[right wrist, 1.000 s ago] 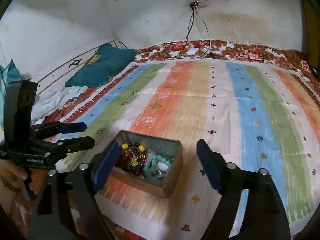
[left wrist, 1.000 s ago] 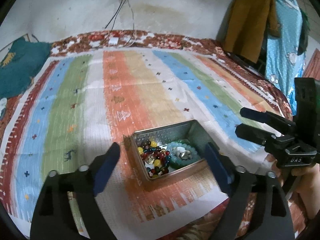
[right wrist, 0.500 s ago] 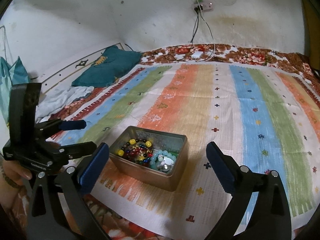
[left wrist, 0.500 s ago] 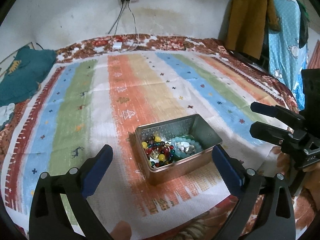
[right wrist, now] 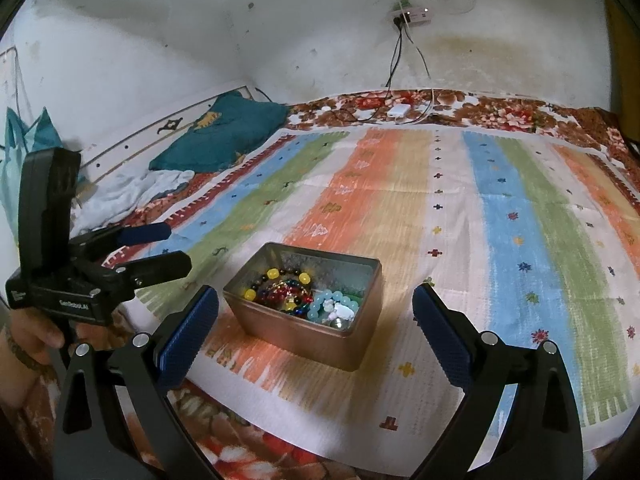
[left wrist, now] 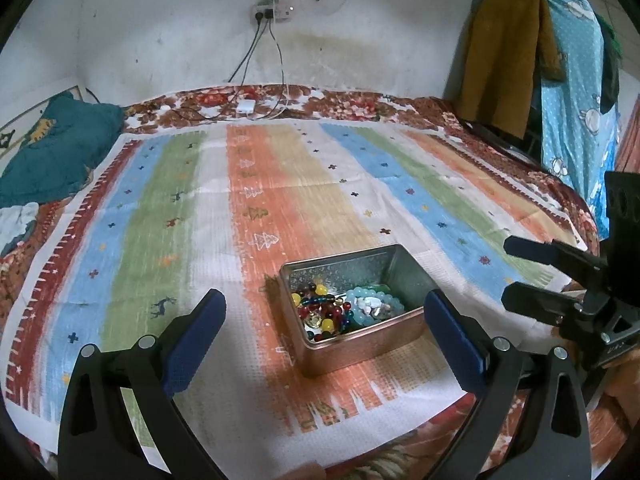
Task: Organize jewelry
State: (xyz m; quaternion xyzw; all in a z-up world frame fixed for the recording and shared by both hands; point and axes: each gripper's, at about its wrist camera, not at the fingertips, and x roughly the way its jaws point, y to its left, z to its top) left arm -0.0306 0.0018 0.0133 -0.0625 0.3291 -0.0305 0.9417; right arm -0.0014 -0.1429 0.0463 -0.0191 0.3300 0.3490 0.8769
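A small open metal tin (left wrist: 402,268) (right wrist: 304,338) stands on a striped cloth near its front edge. It holds a multicoloured bead bracelet (left wrist: 320,312) (right wrist: 282,286) and a light-blue bead bracelet (left wrist: 374,302) (right wrist: 334,306) with small white pieces in it. My left gripper (left wrist: 322,328) is open and empty, held back above the cloth, its fingers either side of the tin. My right gripper (right wrist: 316,320) is also open and empty, likewise back from the tin. Each gripper shows in the other's view, the right (left wrist: 520,272) and the left (right wrist: 164,248).
The striped cloth (left wrist: 168,216) (right wrist: 520,216) covers a floral bedspread. A teal pillow (left wrist: 52,152) (right wrist: 224,136) and white cloth (right wrist: 132,192) lie at the back left. A charger and cables (left wrist: 246,106) lie by the wall. Clothes (left wrist: 516,48) hang at the right.
Both grippers have drawn back and risen from the tin, so it looks smaller and farther off. The tin and its jewelry have not moved.
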